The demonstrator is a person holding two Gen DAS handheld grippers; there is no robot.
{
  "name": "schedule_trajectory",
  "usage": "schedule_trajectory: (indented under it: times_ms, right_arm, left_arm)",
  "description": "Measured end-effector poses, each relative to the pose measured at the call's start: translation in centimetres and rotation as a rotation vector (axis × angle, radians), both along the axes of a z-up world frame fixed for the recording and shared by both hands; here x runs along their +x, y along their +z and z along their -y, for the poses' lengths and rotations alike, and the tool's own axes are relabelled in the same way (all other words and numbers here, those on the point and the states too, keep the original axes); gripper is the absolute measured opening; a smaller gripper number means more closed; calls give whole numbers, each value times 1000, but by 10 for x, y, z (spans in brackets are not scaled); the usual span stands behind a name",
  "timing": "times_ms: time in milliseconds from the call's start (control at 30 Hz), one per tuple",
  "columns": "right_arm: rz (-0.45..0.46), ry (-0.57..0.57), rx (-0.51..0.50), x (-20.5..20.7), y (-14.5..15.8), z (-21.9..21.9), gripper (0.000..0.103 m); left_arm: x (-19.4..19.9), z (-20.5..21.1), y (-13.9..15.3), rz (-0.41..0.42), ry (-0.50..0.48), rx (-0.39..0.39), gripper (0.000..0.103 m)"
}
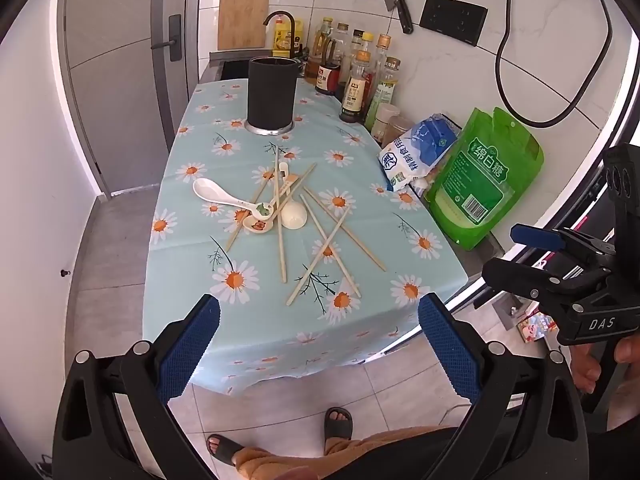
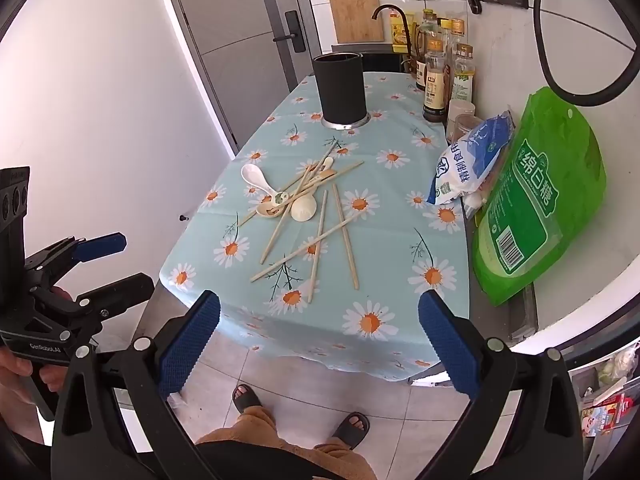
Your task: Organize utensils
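Observation:
Several wooden chopsticks [image 1: 325,240] [image 2: 320,236] and three ceramic spoons lie jumbled mid-table: a white spoon [image 1: 216,194] [image 2: 258,178], a small patterned spoon [image 1: 258,224] [image 2: 272,209] and an overturned white spoon [image 1: 293,215] [image 2: 303,207]. A black cylindrical utensil holder [image 1: 272,92] [image 2: 340,88] stands upright at the far end. My left gripper [image 1: 320,344] is open and empty, held off the table's near edge; it also shows in the right wrist view [image 2: 116,260]. My right gripper [image 2: 320,344] is open and empty, likewise short of the table; it also shows in the left wrist view [image 1: 508,252].
The table wears a daisy-print cloth [image 1: 240,140] [image 2: 400,184]. Along its right side stand several sauce bottles [image 1: 356,80] [image 2: 436,76], a blue-white salt bag [image 1: 420,152] [image 2: 468,164] and a green sugar bag [image 1: 484,176] [image 2: 536,200]. A sink and faucet [image 1: 280,24] lie behind. My sandalled feet [image 2: 248,396] stand on the tile floor.

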State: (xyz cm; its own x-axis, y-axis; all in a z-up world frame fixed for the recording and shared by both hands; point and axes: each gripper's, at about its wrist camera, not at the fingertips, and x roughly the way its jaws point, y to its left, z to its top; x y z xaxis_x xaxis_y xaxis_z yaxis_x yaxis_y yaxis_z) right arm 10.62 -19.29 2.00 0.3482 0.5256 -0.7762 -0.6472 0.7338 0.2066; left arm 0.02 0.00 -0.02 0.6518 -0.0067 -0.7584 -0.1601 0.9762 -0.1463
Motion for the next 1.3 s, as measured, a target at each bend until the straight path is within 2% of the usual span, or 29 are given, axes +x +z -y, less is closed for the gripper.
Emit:
schedule_trajectory:
  times_ms: [1300]
  right_arm:
    - [11, -8, -4, 4, 1, 4, 99]
  left_arm:
    - [-3, -1, -4, -11, 4, 7, 97]
